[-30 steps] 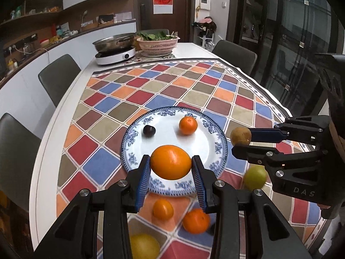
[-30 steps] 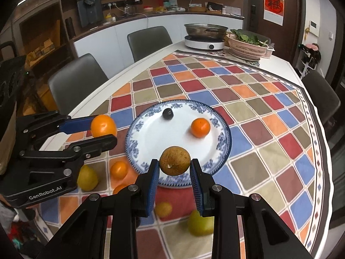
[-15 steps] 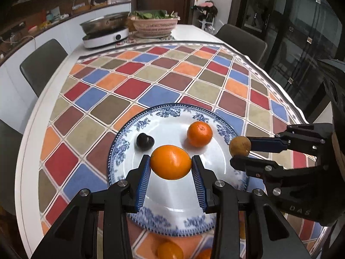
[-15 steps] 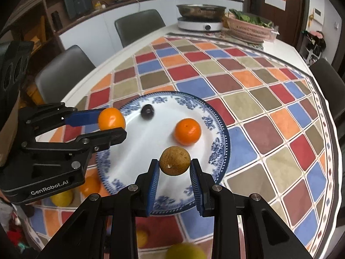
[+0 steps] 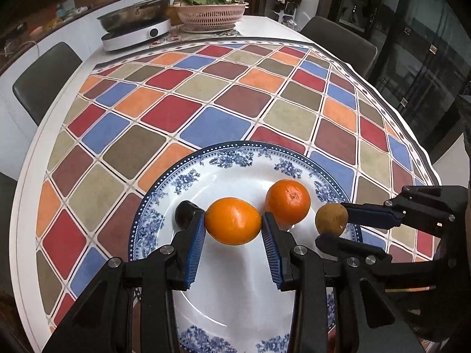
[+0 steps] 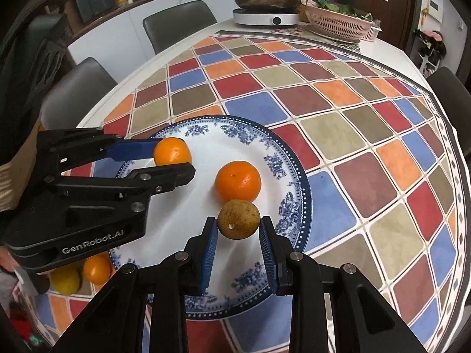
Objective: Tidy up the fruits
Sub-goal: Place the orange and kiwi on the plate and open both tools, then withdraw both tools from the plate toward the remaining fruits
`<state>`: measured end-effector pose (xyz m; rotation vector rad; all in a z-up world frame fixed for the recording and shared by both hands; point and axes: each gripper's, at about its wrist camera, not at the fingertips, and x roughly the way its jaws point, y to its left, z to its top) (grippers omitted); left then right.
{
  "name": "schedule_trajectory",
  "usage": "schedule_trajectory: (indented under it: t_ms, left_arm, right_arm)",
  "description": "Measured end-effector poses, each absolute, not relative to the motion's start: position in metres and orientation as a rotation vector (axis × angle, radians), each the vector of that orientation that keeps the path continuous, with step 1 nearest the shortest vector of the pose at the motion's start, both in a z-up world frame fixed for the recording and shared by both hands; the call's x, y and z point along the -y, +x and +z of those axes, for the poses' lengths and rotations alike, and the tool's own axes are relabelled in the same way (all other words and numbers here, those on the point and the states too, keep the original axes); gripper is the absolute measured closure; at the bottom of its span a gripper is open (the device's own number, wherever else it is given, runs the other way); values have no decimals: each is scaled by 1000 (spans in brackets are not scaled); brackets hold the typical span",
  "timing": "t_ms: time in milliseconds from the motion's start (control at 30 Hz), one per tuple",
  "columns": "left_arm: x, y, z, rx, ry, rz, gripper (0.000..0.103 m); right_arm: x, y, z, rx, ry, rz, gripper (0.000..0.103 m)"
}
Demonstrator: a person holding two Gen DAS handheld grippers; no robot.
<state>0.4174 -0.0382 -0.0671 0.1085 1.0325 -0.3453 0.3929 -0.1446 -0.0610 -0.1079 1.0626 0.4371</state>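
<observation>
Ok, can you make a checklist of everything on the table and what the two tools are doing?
Surface: checkered tablecloth on a white table.
Job's things: blue-and-white plate holds a tangerine and a dark plum; two more fruits lie beside the plate.
Clutter: cooker with pan, pink basket of greens.
Grippers: left tool shut on an orange; right tool shut on a brown fruit, both over the plate.
Cables: nothing seen on the table.
Surroundings: grey chairs, counter.

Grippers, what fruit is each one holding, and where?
The left gripper pinches a smooth round orange by its sides; the right gripper pinches a round brown-green fruit by its sides.
</observation>
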Motion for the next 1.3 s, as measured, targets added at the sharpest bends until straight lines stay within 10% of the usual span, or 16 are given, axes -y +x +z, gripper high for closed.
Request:
schedule_trajectory:
  t_ms: [1300]
  left_arm:
    - [-1, 245, 67, -698, 122, -275, 36]
  right_arm:
    - [146, 271, 47, -813, -44, 415, 52]
